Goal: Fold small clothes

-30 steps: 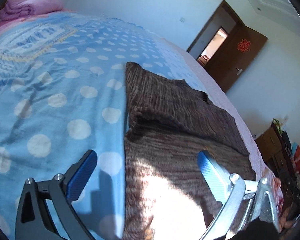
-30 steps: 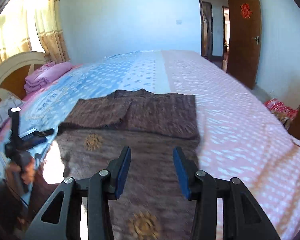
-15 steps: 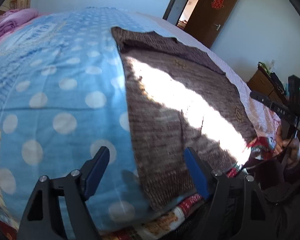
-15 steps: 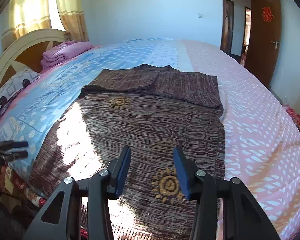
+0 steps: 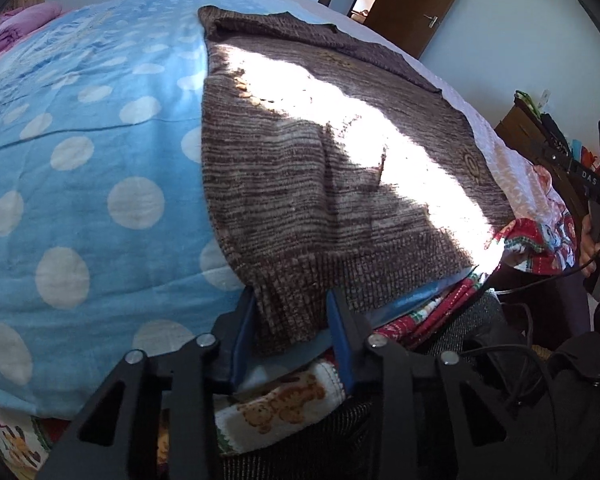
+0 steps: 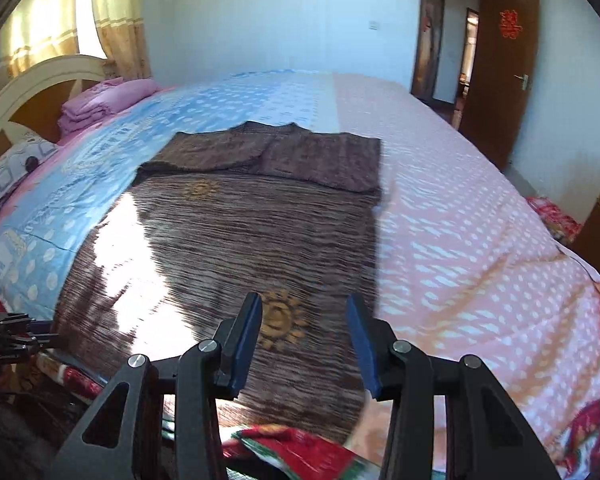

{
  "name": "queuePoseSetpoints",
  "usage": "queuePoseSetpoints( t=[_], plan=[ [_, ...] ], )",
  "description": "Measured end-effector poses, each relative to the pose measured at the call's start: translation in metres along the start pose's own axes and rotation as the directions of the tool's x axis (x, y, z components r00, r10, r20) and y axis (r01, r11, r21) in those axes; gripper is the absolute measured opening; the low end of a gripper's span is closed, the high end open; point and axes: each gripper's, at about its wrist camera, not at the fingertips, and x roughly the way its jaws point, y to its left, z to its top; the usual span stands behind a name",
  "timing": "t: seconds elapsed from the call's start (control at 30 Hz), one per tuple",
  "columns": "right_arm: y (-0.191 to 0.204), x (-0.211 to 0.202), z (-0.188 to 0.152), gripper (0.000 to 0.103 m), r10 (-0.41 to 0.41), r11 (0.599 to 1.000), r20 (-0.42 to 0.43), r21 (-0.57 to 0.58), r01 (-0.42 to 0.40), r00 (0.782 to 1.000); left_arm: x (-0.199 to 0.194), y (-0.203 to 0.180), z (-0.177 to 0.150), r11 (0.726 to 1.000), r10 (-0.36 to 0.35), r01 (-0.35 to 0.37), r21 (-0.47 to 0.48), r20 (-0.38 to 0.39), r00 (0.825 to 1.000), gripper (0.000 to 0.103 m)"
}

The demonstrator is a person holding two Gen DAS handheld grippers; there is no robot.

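Since a second ago my left tongs (image 5: 290, 322) have been closing, now pinching the brown sweater (image 5: 320, 168) hem at lower centre. Right tongs (image 6: 304, 326) hover released above the sweater, spread mid-frame on the bed (image 6: 460, 240).

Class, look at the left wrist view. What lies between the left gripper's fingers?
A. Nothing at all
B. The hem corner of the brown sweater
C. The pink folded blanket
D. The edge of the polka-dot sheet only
B: the left gripper has its blue fingers on either side of the ribbed near corner of the brown sweater, at the bed edge; its jaws have just been closing around that corner.
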Motion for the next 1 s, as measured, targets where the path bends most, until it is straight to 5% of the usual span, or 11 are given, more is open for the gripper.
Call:
queuePoseSetpoints(
  t=[0.13, 0.53, 0.73, 0.87, 0.9, 1.0],
  plan=[
    [-0.034, -0.007, -0.015, 0.045, -0.002, 0.996, -0.060, 0.091, 0.008, 0.998, 0.001, 0.007, 0.003, 0.998, -0.042, 0.042, -0.057, 0.006, 0.999, 0.017],
    [-0.030, 0.048, -0.046, 0.045, 0.059, 0.993, -0.244, 0.117, -0.031, 0.968, 0.004, 0.009, 0.004, 0.993, -0.073, 0.073, -0.093, 0.008, 0.997, 0.025],
    [0.001, 0.074, -0.051, 0.049, -0.036, 0.999, -0.349, -0.028, 0.028, 0.936, 0.005, 0.009, 0.006, 0.992, -0.076, 0.077, -0.103, 0.008, 0.997, 0.026],
    [0.014, 0.077, -0.057, 0.051, -0.068, 0.994, -0.360, -0.100, 0.034, 0.930, 0.005, 0.006, 0.006, 0.996, -0.046, 0.047, -0.074, 0.015, 0.999, 0.016],
    [0.014, 0.077, -0.058, 0.047, -0.065, 0.994, -0.356, -0.101, 0.031, 0.932, 0.004, 0.005, 0.006, 0.997, -0.041, 0.042, -0.068, 0.017, 0.999, 0.016],
    [0.011, 0.074, -0.057, 0.006, -0.036, 0.996, -0.376, -0.085, 0.004, 0.926, 0.003, 0.002, 0.008, 0.998, -0.040, 0.041, -0.052, 0.022, 0.999, 0.014]
  ],
)
